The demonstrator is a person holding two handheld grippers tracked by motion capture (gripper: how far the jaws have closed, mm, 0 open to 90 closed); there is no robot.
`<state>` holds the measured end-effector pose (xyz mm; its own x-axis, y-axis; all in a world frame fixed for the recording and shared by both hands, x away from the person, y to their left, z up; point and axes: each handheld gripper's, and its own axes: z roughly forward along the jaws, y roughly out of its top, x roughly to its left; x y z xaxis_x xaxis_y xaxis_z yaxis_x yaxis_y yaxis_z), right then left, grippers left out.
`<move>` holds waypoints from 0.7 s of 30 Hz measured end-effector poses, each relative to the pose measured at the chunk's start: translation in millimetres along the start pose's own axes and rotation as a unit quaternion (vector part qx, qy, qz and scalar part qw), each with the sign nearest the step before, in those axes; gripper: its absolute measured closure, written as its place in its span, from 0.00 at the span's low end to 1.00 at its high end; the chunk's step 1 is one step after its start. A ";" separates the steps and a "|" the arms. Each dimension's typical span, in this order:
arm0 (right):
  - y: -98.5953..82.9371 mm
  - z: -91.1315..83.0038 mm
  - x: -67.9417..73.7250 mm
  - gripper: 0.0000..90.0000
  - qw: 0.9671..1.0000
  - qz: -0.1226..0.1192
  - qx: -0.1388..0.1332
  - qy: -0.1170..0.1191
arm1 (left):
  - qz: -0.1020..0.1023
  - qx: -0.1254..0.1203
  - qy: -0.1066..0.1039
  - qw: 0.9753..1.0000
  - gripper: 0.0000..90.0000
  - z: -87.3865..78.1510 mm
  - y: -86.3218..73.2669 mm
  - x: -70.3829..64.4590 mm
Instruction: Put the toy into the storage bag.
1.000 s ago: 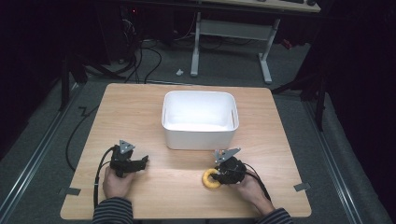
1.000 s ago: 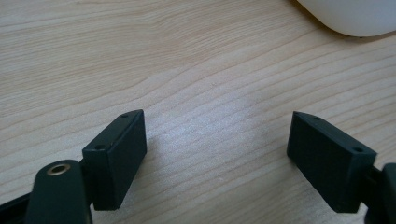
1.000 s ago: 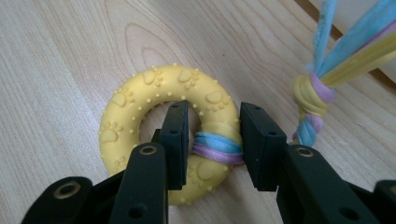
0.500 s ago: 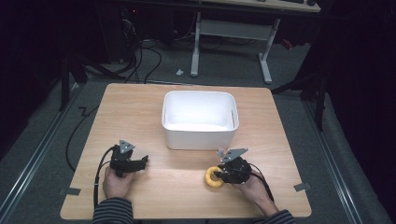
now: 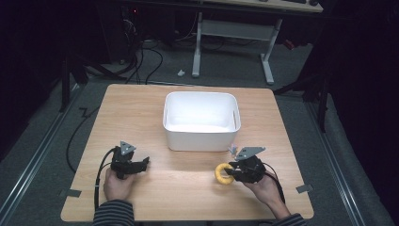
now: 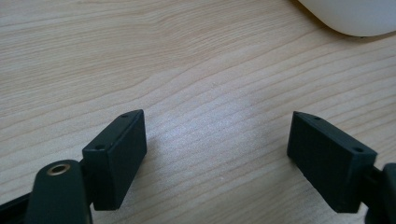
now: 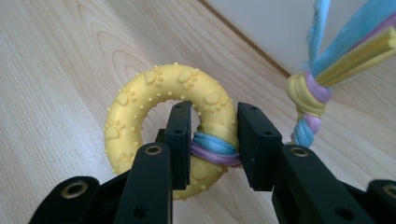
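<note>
A wooden table (image 5: pixel 141 108) takes up the middle of the high view, standing on a grey floor with dark cables and the legs of a pale desk beyond its far edge. A white rectangular bin (image 5: pixel 201 120) sits on the table's far half, a little right of centre, open at the top with nothing visible inside; its rounded lower corner also shows at the upper right of the left gripper view (image 6: pixel 355 16), and its side wall fills the upper right of the right gripper view (image 7: pixel 261 28). Near and to the left of the bin, well apart from it, a hand (image 5: pixel 117 184) in a striped sleeve holds the left gripper (image 5: pixel 141 164) low over the bare wood; its jaws stand wide apart with only wood grain between them, as the left gripper view (image 6: pixel 215 154) shows. Near and to the right of the bin, just off its front right corner, the other hand (image 5: pixel 264 189) holds the right gripper (image 5: pixel 230 172), and its jaws are closed on a yellow ring toy (image 5: pixel 223 173) that lies close in front of the bin. In the right gripper view the gripper (image 7: pixel 214 142) pinches the ring toy (image 7: pixel 140 105), a rubber ring studded with paw prints and small bumps, exactly where blue and purple fabric strips wrap around it. A knotted fabric tail (image 7: pixel 308 100) of yellow, purple and blue strips rises beside the ring, towards the bin wall.
</note>
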<state>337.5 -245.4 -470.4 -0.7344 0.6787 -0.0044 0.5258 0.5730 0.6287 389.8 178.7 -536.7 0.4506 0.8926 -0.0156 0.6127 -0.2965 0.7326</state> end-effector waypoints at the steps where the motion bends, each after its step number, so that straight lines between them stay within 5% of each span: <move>1: -0.8 -1.9 -1.2 0.75 1.000 0.003 -0.003 -0.001 | 0.000 0.000 0.000 1.000 0.22 0.0 0.0 0.0; 21: -1.4 -54.9 -22.1 0.75 0.998 0.043 -0.042 -0.034 | -0.001 0.000 0.000 1.000 0.23 0.3 0.3 0.1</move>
<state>329.4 -286.4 -428.5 -0.6562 0.7546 0.0012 0.5456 0.4734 0.6915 390.2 178.6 -536.7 0.4488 0.8935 -0.0169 0.6133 -0.2942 0.7331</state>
